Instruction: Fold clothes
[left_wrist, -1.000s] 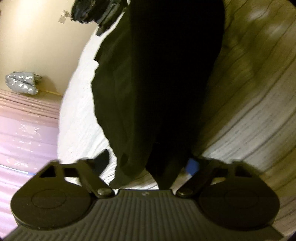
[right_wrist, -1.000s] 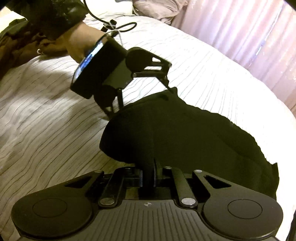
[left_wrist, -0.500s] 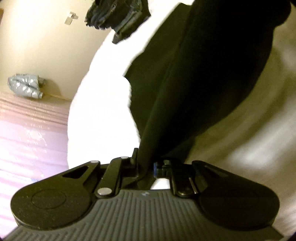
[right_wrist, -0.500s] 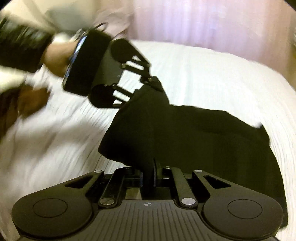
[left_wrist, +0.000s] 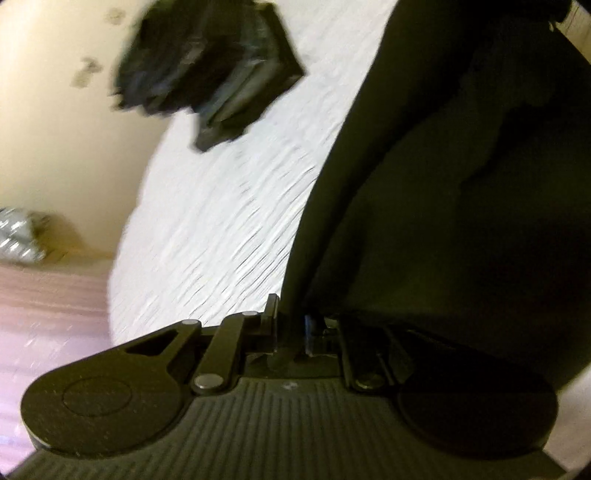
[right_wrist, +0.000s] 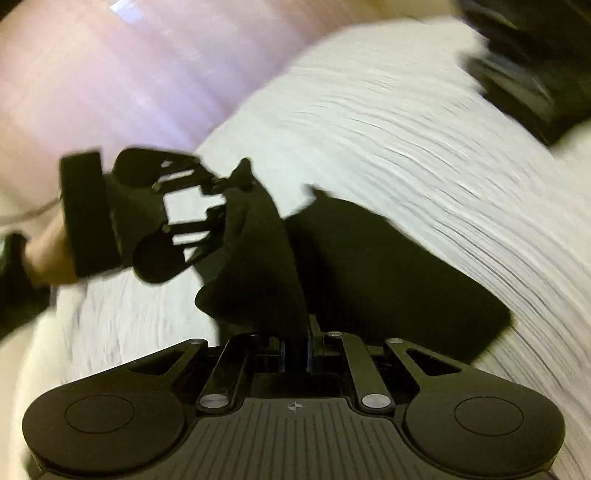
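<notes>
1. Pink curtain (right_wrist: 122, 74): hangs at upper left in the right wrist view, beyond the bed.
2. Left gripper (right_wrist: 231, 201): jaws pinched together on a corner of the black garment (right_wrist: 369, 266), held above the bed.
3. Right gripper (right_wrist: 295, 347): jaws clamped on another edge of the same garment.
4. Black garment: stretched between both grippers, its far part draped on the bed.
5. Bed (right_wrist: 406, 122): white striped sheet beneath the garment.
6. Dark bundle (right_wrist: 524, 66): blurred, lying at the bed's upper right.
</notes>
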